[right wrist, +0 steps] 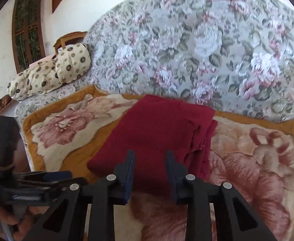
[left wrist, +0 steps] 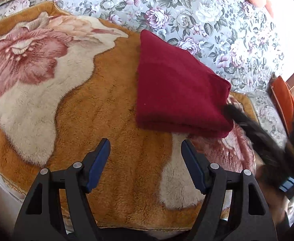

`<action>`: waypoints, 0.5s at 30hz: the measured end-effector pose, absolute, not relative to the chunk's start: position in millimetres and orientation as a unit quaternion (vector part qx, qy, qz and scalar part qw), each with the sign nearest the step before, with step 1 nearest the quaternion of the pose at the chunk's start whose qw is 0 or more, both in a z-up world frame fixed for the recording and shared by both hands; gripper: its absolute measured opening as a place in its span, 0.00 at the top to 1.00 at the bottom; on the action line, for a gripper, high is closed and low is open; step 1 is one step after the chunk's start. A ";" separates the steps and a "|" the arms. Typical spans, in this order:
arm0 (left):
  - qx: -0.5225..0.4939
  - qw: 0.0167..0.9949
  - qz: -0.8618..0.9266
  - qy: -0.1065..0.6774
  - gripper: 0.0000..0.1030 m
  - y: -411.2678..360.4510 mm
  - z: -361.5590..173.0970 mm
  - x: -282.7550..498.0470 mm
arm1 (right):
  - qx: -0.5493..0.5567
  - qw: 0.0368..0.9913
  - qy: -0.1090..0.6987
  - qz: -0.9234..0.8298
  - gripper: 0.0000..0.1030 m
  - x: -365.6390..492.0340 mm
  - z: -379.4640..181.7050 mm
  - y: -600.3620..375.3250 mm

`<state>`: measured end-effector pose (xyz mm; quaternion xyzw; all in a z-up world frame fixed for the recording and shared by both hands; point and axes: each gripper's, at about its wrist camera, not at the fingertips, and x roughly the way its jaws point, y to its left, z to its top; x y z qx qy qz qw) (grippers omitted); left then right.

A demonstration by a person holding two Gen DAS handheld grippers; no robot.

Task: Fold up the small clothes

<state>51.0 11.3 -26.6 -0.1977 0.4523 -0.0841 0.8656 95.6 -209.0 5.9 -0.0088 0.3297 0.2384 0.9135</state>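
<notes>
Ahead of the right gripper (right wrist: 150,156), nearer, fingers parted, empty: folded red garment (right wrist: 157,132), long axis running away. Left gripper (left wrist: 144,146) released, garment ahead-right.

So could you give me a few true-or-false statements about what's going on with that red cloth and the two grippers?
1. The red garment lies folded on the plush flower blanket. True.
2. The left gripper is clamped on the garment. False: it is open over the blanket, short of the cloth.
3. The right gripper is open, its fingers apart above the garment's near edge. True.
4. The garment is blue. False: it is dark red.
5. A cream patterned pillow lies on the floral sheet beyond the blanket. True.
</notes>
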 end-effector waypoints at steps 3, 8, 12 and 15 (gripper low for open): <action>-0.197 0.865 -0.089 0.453 0.29 9.7 -27.0 52.2 | -0.037 0.894 0.396 0.208 0.86 118.5 -35.7 -205.4; -0.212 0.867 -0.096 0.440 0.29 12.8 -23.8 50.6 | 0.004 0.890 0.395 0.226 0.87 121.9 -37.9 -215.1; -0.205 0.898 -0.147 0.361 0.29 9.6 6.4 52.3 | 0.002 0.896 0.382 0.227 0.87 115.6 -39.7 -215.4; -0.185 0.907 -0.196 0.325 0.29 3.6 33.0 90.1 | -0.036 0.905 0.368 0.208 0.87 111.0 -39.5 -206.0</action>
